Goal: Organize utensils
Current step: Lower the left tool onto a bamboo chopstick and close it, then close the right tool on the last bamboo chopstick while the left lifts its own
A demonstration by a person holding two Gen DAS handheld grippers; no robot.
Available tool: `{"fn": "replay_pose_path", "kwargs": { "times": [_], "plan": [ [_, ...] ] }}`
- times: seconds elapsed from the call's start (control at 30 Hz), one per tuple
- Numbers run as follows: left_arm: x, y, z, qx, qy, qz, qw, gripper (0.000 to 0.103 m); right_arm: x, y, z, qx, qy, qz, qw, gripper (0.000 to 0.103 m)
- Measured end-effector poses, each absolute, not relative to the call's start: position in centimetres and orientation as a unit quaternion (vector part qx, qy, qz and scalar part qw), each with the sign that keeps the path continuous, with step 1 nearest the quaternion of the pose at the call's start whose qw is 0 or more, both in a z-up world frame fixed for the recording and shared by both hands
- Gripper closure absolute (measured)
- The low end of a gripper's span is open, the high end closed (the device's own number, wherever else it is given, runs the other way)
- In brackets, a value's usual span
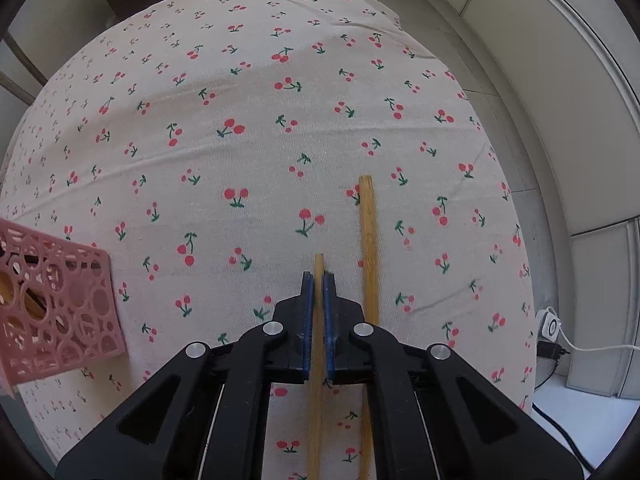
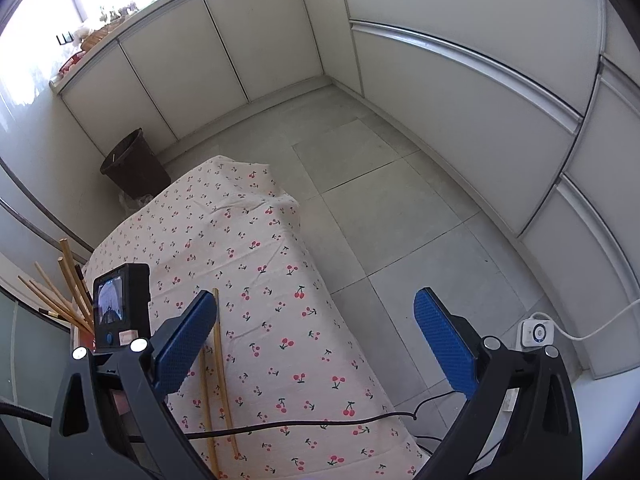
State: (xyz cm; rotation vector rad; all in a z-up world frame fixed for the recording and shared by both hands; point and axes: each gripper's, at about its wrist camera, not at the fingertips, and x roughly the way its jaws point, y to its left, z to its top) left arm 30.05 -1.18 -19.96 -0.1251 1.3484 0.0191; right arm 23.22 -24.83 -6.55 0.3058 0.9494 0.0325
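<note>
Chopstick (image 1: 318,264) clamped in left gripper (image 1: 319,280).

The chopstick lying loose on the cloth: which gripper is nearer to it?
Left. The left gripper, shut on the other chopstick, sits right beside the loose chopstick. The right gripper hangs open and off to its side, above the cloth's edge.

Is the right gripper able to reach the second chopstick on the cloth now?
Probably yes. The right gripper is open and empty, and the free chopstick lies uncovered just beside its left finger; only the left gripper, shut on the neighbouring chopstick, crowds it.
</note>
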Motion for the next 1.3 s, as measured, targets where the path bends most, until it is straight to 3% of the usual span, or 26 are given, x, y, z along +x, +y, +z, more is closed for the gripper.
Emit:
{"fn": "replay_pose_path", "kwargs": {
  "times": [0.3,0.7,0.8,0.9,0.97,1.1,1.13,1.17,1.27,1.3],
  "plan": [
    [20.8,2.6,-16.2,-0.093,0.550,-0.040,0.829,0.099,27.3,-20.5,-10.2,0.154,0.483,0.043,0.861,0.007],
    [11.6,9.0,-8.3,-0.128,0.435,-0.028,0.891,0.099,32.4,-10.9,-16.8,0.067,0.522,0.043,0.849,0.009],
    [10.2,10.1,-7.6,-0.146,0.425,-0.029,0.893,0.099,32.9,-9.3,-18.1,0.050,0.532,0.044,0.844,0.014],
    [9.7,10.3,-7.2,-0.146,0.422,-0.033,0.894,0.099,33.0,-7.5,-19.3,0.021,0.540,0.045,0.840,0.025],
    [9.5,10.4,-6.8,-0.146,0.417,-0.035,0.896,0.099,33.0,-6.3,-20.3,-0.011,0.545,0.047,0.837,0.040],
    [9.1,10.4,-6.2,-0.140,0.407,-0.035,0.902,0.099,32.9,-5.8,-20.8,-0.012,0.538,0.060,0.841,0.050],
    [9.1,10.4,-6.4,-0.138,0.406,-0.037,0.903,0.099,33.0,-5.8,-20.8,-0.010,0.538,0.064,0.841,0.058],
    [9.1,10.3,-6.5,-0.136,0.405,-0.037,0.903,0.099,33.0,-5.8,-20.7,-0.015,0.534,0.070,0.842,0.074],
    [9.1,10.0,-6.6,-0.131,0.404,-0.040,0.905,0.099,33.0,-5.7,-20.6,-0.023,0.527,0.080,0.846,0.094],
    [9.1,9.9,-6.6,-0.132,0.404,-0.040,0.904,0.099,33.0,-5.9,-20.6,-0.017,0.528,0.085,0.845,0.095]
  ]
}}
